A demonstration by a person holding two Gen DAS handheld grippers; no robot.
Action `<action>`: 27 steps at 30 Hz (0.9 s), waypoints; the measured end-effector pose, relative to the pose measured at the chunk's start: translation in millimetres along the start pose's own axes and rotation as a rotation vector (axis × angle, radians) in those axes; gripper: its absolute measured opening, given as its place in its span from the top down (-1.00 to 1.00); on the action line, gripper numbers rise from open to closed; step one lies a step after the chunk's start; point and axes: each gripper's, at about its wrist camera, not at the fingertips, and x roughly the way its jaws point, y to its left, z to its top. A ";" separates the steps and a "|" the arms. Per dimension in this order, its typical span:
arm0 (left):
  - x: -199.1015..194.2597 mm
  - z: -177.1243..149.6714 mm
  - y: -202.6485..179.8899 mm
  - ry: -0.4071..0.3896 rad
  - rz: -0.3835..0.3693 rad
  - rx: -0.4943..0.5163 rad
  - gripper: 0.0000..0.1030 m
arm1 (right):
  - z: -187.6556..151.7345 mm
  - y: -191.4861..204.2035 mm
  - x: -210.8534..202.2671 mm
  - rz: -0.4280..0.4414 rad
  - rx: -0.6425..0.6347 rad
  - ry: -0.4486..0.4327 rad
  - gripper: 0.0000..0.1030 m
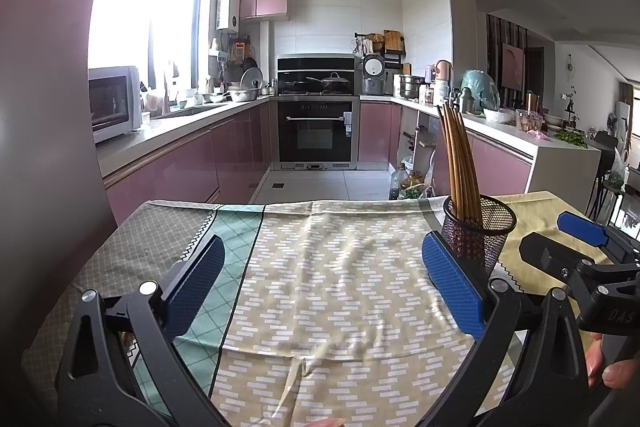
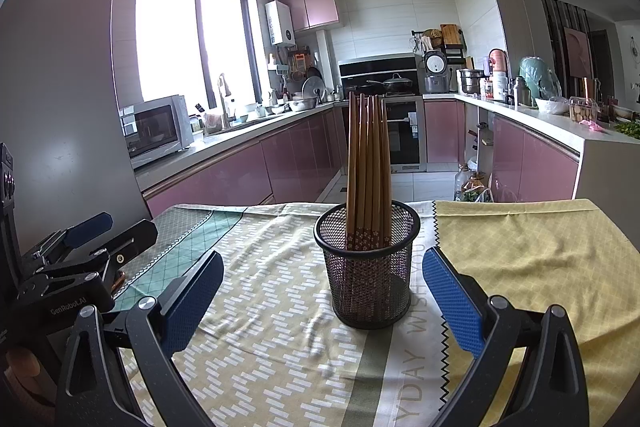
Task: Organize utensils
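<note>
both blue-padded grippers, left (image 1: 322, 281) & right (image 2: 322, 287), spread wide, empty; brown wooden chopsticks (image 2: 368, 175) upright in black mesh cup (image 2: 368, 279) on patterned cloth (image 2: 256, 307).

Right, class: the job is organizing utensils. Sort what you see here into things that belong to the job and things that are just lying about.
Part of the job:
- brown wooden chopsticks, standing bunched in the holder
- black wire-mesh cylindrical holder
- left tool and right tool, both open, holding nothing

Just lying about:
- patterned green, beige and yellow tablecloth
- white microwave
- white rice cooker
- black built-in oven
</note>
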 end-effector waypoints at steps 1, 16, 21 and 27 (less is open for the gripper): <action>0.3 -0.6 0.2 0.002 0.000 -0.001 -0.89 | 0.4 -0.3 0.0 0.000 0.000 0.000 -0.87; 8.5 -1.9 0.6 0.023 0.025 0.007 -0.89 | -6.1 -4.4 3.9 -0.015 0.005 0.014 -0.87; 13.3 -1.8 -1.3 0.041 0.026 0.010 -0.89 | -10.1 -14.5 6.9 -0.034 0.029 0.032 -0.87; 29.6 -6.2 2.7 0.117 0.010 -0.006 -0.89 | -15.2 -32.1 12.5 -0.078 0.024 0.089 -0.87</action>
